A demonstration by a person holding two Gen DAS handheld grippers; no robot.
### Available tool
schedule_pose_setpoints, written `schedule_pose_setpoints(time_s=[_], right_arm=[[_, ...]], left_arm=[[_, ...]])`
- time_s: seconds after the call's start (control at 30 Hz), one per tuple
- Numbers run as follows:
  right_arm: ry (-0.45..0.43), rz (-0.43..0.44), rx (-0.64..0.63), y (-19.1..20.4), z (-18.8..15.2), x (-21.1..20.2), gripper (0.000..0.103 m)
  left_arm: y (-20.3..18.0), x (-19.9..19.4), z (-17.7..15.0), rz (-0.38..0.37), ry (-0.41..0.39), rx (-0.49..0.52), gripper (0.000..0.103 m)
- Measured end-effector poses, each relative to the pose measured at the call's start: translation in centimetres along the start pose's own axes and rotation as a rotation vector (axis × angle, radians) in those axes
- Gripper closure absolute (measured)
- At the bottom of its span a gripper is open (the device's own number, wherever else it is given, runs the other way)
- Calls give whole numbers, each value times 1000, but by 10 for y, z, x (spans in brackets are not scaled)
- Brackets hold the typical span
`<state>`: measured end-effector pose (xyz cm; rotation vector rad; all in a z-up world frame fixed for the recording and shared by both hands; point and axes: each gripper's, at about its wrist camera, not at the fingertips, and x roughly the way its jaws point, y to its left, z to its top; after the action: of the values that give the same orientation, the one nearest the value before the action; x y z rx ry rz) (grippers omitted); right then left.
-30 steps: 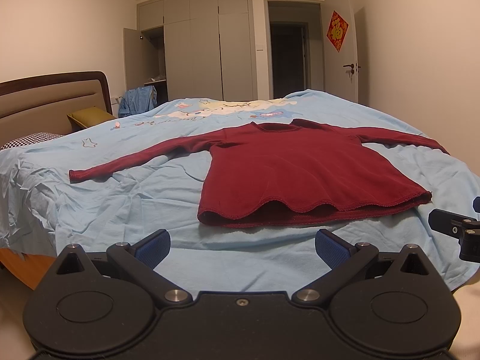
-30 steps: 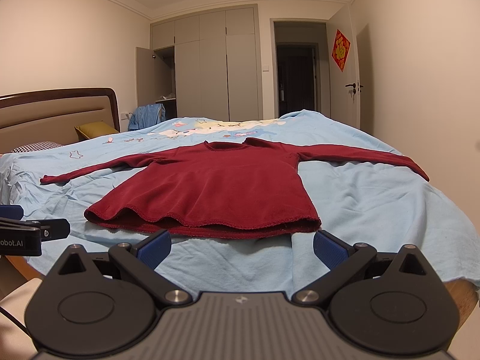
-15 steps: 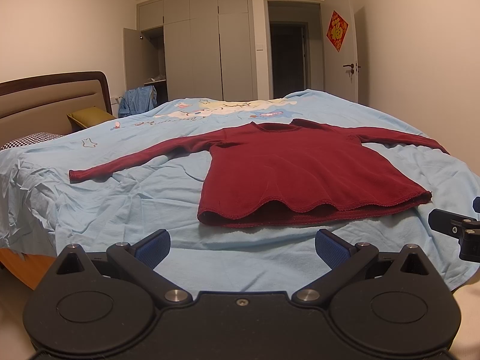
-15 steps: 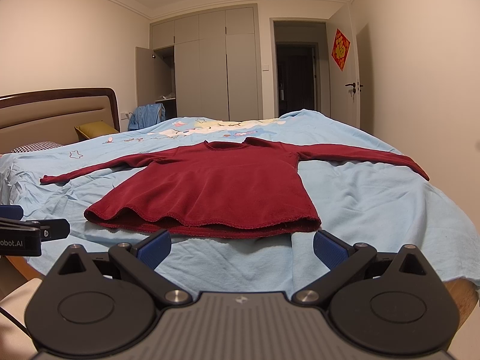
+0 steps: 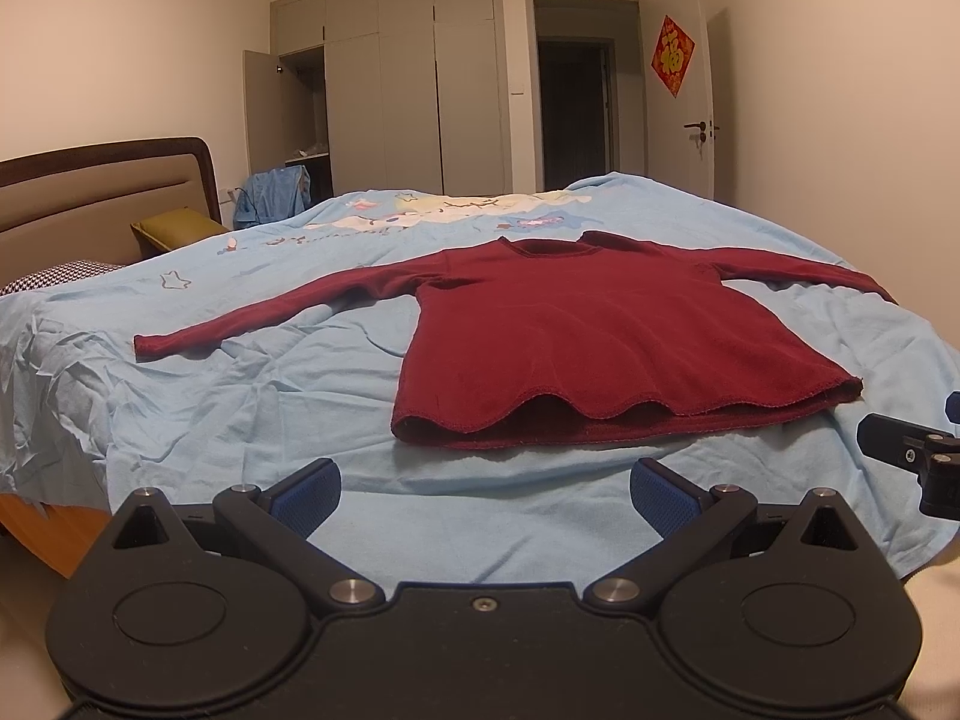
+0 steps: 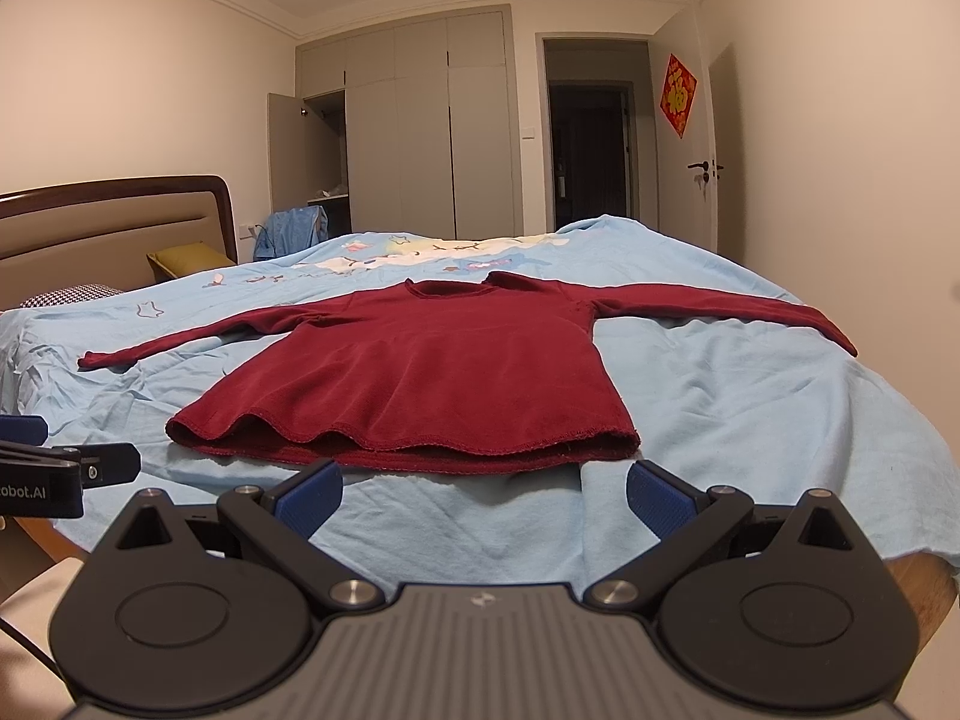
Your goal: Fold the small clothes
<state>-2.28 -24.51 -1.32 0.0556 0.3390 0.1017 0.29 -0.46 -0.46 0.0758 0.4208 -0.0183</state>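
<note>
A dark red long-sleeved top (image 5: 588,348) lies flat on the light blue bedsheet (image 5: 252,396), sleeves spread, hem toward the cameras. The left claw (image 5: 485,483) hovers level at the bed's near edge, short of the hem, spread wide and empty. Beside it, the right claw (image 6: 483,483) is held the same way.

Warm dim light, perhaps overhead; fisheye-bowed edges.

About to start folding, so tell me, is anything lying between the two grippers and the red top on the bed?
Nothing visible. Only bare blue bedsheet lies between the open left gripper, the open right gripper and the red top.
</note>
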Motion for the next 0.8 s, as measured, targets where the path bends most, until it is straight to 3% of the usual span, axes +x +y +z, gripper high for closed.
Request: schedule_pose_setpoints(time_s=[0.27,0.43,0.8], right_arm=[[80,24,15,-15,9,21,0],[88,-2,28,-36,29,39,0],[129,-108,92,-101,63,114,0]], left_arm=[[-5,23,14,-42,63,49,1],[-13,53,39,13,96,109,1],[-7,137,95,56,158,55,1]])
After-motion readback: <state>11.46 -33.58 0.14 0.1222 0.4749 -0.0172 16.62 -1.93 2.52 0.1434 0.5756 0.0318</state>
